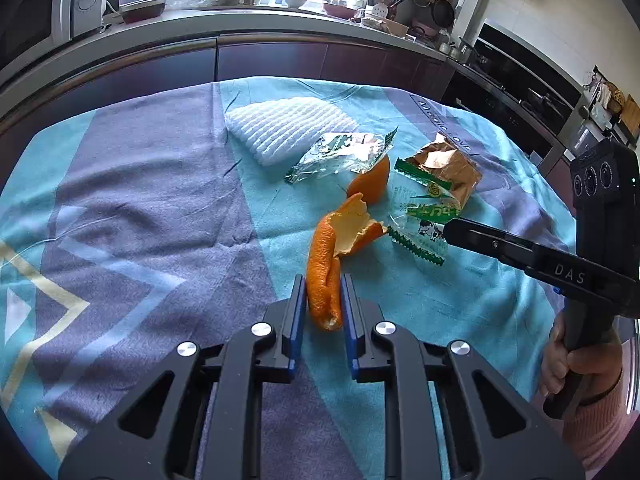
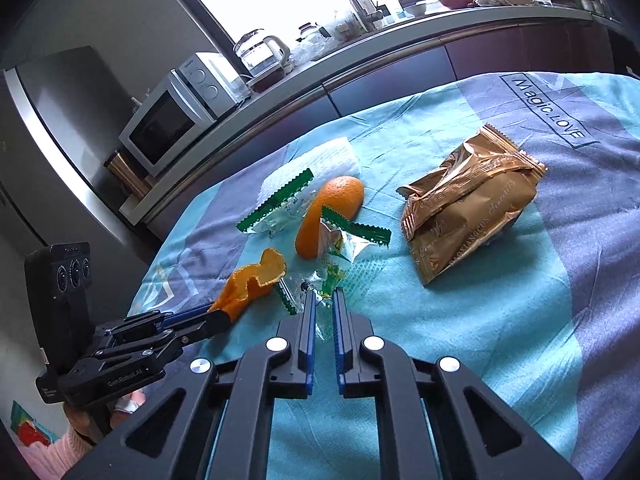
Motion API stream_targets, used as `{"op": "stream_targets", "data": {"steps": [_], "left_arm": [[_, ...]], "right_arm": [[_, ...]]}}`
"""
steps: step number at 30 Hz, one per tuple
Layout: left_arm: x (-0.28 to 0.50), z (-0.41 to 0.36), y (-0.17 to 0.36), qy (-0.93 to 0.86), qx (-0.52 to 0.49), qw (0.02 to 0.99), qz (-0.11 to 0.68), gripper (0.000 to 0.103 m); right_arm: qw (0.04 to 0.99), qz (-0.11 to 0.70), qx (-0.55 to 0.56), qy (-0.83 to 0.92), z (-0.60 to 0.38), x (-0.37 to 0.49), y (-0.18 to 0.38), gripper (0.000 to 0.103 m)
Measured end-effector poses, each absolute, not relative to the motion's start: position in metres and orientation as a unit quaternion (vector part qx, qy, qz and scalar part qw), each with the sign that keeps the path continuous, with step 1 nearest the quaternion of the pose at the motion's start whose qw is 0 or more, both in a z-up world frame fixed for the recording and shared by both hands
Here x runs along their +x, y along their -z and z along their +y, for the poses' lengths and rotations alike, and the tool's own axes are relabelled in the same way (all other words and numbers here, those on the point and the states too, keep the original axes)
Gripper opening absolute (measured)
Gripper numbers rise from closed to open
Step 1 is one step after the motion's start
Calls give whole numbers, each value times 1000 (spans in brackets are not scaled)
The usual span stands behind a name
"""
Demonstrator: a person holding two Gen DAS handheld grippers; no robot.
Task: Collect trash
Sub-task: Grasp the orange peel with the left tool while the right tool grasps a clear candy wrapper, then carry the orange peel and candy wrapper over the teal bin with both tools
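A curled strip of orange peel (image 1: 325,252) is pinched between the blue pads of my left gripper (image 1: 323,280), which is shut on it; the peel (image 2: 256,276) and the left gripper (image 2: 224,316) also show in the right wrist view. My right gripper (image 2: 323,294) is shut on a clear wrapper with green zigzag edges (image 2: 352,240). From the left wrist view, that right gripper (image 1: 446,230) bites the wrapper's (image 1: 424,240) near end. A second peel piece (image 2: 332,204), a brown foil packet (image 2: 468,208) and another clear wrapper (image 2: 280,204) lie on the cloth.
A blue and purple cloth (image 1: 140,208) covers the table. White foam netting (image 1: 288,128) lies at its far side. A person's hand (image 1: 576,364) holds the right gripper's handle. Beyond the table, a kitchen counter (image 1: 280,20) carries a microwave (image 2: 168,124) and a kettle (image 2: 262,54).
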State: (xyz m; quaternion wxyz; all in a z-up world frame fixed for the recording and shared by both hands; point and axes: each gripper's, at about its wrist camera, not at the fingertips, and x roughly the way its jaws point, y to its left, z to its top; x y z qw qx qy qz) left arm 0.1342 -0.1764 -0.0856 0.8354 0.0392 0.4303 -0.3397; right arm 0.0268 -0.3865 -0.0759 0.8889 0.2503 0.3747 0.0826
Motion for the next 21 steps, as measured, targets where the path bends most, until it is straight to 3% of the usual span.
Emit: {"op": "stream_targets", "data": {"steps": [21], "left_arm": [[91,-106,54,321,27,866,383,15]], "right_arm": [[895,352,229,-148,-338,9,50,7]]}}
